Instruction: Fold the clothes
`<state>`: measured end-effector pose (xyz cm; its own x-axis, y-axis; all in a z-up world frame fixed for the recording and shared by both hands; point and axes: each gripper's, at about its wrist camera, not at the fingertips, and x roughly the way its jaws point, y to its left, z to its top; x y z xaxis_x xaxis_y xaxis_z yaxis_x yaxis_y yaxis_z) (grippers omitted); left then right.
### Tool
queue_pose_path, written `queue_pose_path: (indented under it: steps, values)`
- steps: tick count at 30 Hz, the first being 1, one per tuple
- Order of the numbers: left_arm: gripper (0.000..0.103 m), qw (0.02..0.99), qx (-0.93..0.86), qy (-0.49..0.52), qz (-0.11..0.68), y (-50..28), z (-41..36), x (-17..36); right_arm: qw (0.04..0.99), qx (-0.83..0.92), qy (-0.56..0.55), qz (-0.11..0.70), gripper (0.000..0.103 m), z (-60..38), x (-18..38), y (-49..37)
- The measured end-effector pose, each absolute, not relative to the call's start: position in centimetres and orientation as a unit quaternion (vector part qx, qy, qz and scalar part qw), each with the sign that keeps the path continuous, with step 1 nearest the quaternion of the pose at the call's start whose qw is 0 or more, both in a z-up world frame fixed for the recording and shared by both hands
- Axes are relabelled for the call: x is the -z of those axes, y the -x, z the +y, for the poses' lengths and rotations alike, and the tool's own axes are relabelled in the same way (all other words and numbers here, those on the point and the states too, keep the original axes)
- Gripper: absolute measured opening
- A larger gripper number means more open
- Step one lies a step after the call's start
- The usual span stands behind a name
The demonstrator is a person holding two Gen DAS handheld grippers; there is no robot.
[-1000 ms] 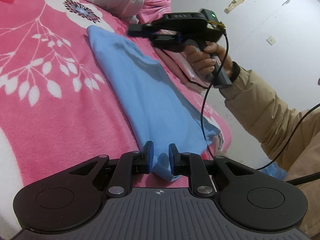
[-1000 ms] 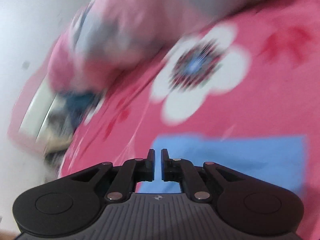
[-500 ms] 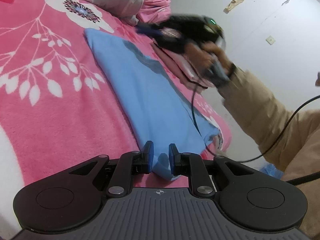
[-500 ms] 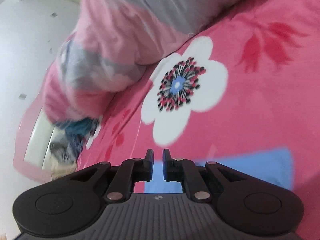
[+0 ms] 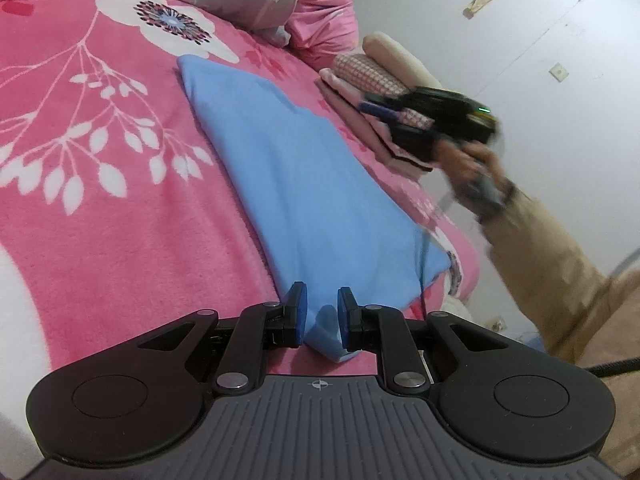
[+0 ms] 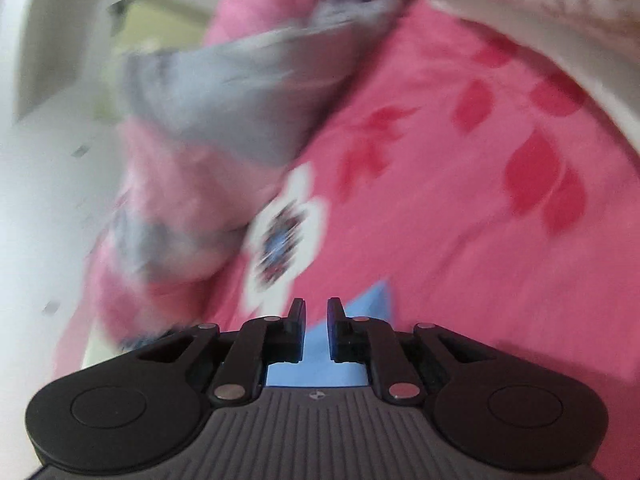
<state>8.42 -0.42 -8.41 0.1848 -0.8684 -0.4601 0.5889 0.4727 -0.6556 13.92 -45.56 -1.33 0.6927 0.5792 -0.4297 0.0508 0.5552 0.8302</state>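
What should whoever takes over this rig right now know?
Left gripper: closed on the near corner of the blue garment.
Right gripper: jaws a narrow gap apart, nothing between them, in the air above the garment's far end.
Blue garment: lies flat on the pink blanket as a long narrow panel, so the lengthwise fold looks done.
Folded stack: finished pieces sit at the bed's edge beyond it.
Left to do: probably take the far end with the right gripper, fold the panel end to end, then move it to the stack.
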Motion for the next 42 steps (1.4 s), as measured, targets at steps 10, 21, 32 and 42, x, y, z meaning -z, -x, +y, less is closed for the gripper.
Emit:
queue_pose_path:
  steps: [10, 21, 32, 42]
  values:
    - [0.024, 0.776, 0.446, 0.146, 0.421, -7.1, -0.5, 6.8, 0.794, -0.054, -0.484, 0.364, 0.008, -46.9, 6.1, -6.7]
    - [0.031, 0.800, 0.408, 0.132, 0.420, -6.4, -0.1, 5.4, 0.769, -0.115, -0.543, 0.317, 0.009, -41.7, 7.3, 0.9]
    - [0.031, 0.815, 0.405, 0.119, 0.397, -6.5, 0.1, 3.3, 0.817, -0.078, -0.519, 0.241, 0.002, -40.5, 4.3, 7.0]
    - [0.031, 0.803, 0.450, 0.070, 0.384, -6.0, -4.4, 2.5, 0.887, -0.010, -0.345, 0.308, 0.000, -37.4, 3.4, 8.6]
